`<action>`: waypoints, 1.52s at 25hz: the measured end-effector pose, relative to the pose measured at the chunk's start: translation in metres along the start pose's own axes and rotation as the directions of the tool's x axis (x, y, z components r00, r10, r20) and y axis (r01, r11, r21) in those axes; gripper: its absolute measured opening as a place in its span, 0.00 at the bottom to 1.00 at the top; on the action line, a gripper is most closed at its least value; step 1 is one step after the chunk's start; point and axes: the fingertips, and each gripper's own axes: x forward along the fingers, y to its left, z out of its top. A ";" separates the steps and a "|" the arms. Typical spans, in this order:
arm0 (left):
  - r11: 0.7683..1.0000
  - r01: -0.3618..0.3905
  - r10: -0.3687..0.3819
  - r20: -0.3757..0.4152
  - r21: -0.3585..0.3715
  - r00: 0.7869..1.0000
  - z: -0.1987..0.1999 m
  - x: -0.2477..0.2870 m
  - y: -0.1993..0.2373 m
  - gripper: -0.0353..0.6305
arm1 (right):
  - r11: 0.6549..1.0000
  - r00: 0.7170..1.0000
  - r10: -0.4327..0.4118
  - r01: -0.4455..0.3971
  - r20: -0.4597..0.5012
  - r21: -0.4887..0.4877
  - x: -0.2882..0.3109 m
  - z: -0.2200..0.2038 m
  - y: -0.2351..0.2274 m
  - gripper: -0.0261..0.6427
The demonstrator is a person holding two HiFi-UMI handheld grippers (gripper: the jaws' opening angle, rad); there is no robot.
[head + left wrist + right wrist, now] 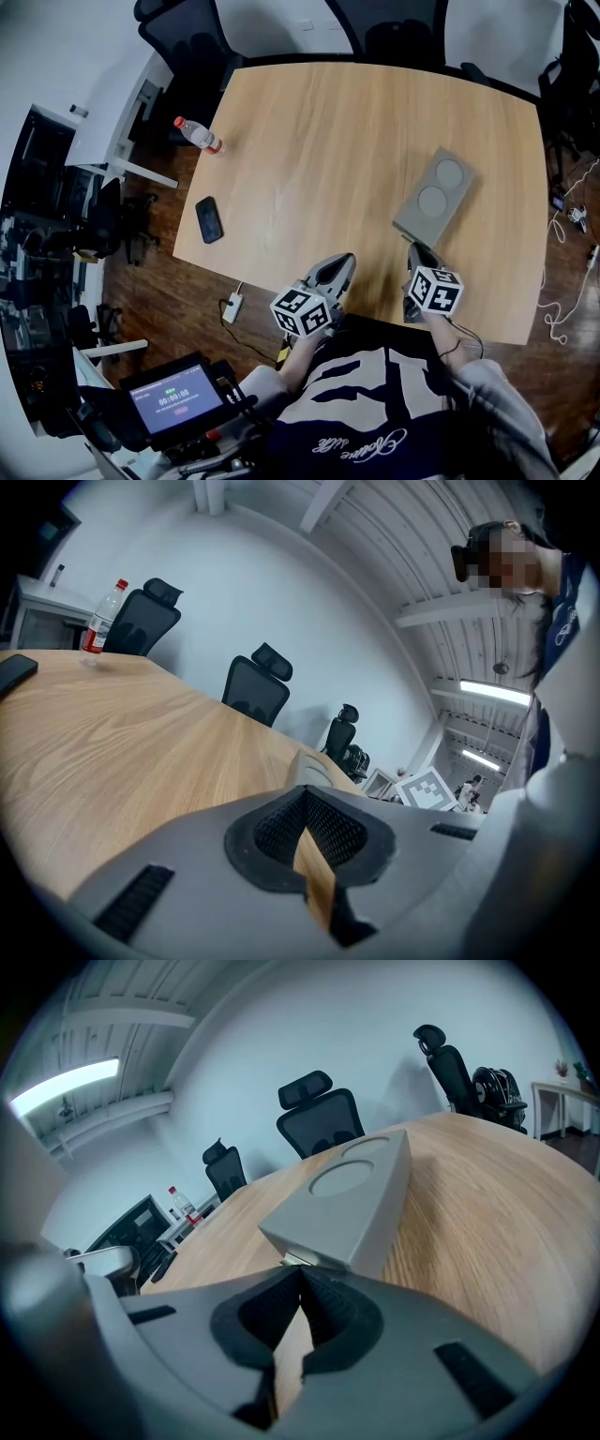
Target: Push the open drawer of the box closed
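The flat grey rectangular box with two round recesses [433, 195] lies on the pale wooden table [309, 141]. Its long axis runs away from the person. A sliver of pale drawer [294, 1259] protrudes from its near short end, directly ahead of the right gripper [300, 1277], whose jaws are pressed together. The left gripper [305, 794], likewise closed on nothing, stands farther off to the side.

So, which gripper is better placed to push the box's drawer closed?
Right. The right gripper, jaws shut, points at the near end of the box, close to it. The left gripper stands off to the side, not in line with that end.
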 end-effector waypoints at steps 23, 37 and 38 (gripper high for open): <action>0.998 0.059 -0.059 -0.001 0.031 0.998 -0.015 -0.056 -0.018 0.06 | 0.997 0.992 0.030 -0.021 0.120 -0.075 -0.062 -0.010 0.053 0.04; 0.986 0.165 -0.165 -0.079 -0.008 0.983 -0.075 -0.077 -0.062 0.06 | 0.999 0.974 -0.022 0.027 0.226 -0.021 -0.163 -0.048 0.055 0.03; 0.985 0.171 -0.171 -0.081 -0.007 0.982 -0.076 -0.077 -0.065 0.06 | 0.999 0.973 -0.020 0.026 0.229 -0.023 -0.166 -0.048 0.055 0.04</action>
